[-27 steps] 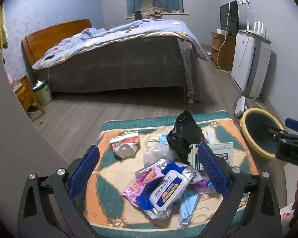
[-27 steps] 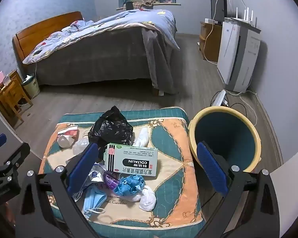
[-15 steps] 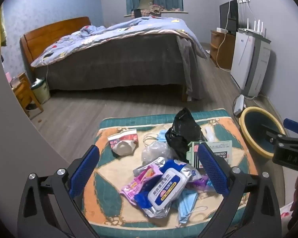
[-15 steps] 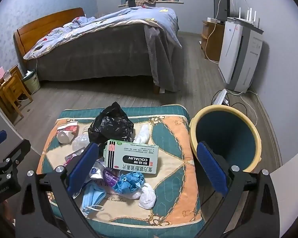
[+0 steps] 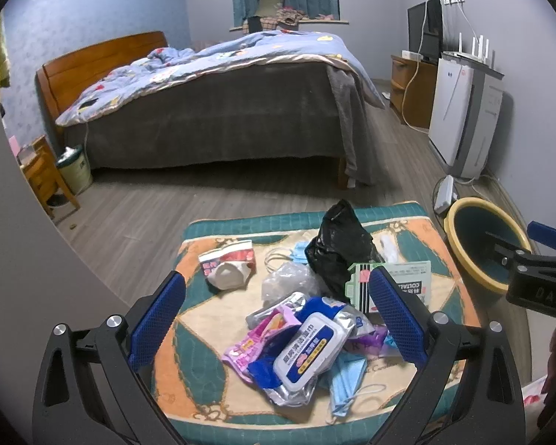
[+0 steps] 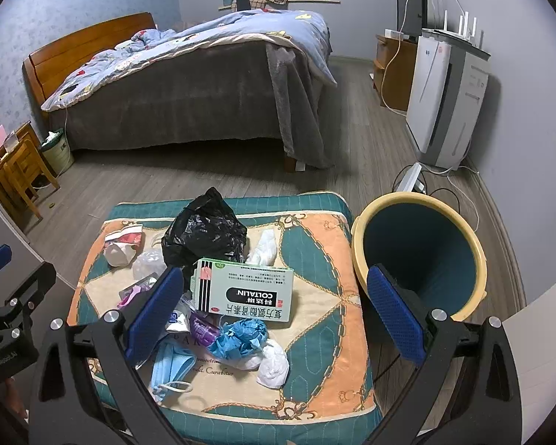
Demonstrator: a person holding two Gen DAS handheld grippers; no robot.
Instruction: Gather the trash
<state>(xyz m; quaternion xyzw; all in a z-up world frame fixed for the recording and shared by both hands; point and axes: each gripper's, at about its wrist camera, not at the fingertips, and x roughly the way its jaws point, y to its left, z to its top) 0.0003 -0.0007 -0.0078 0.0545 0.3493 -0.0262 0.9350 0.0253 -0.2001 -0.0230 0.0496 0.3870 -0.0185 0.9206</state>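
Trash lies in a heap on a patterned teal and orange cushion (image 6: 315, 252): a black plastic bag (image 6: 204, 233), a green and white medicine box (image 6: 246, 289), a blue wet-wipes pack (image 5: 307, 348), blue face masks (image 6: 172, 365), crumpled blue paper (image 6: 242, 333) and white tissues (image 6: 274, 365). A yellow-rimmed bin (image 6: 419, 252) stands on the floor right of the cushion. My left gripper (image 5: 278, 322) is open and empty above the wipes pack. My right gripper (image 6: 274, 309) is open and empty above the box and the bin's near edge.
A bed (image 6: 189, 85) with a blue quilt fills the back of the room. A white appliance (image 6: 444, 100) and wooden cabinet (image 6: 391, 72) stand along the right wall. A power strip with cables (image 6: 411, 180) lies behind the bin. A stool (image 6: 16, 170) and small green bin (image 6: 55, 150) stand at left.
Both grippers have drawn back and risen slightly, so the cushion and trash sit a little farther off. Nothing was grasped; both stay open.
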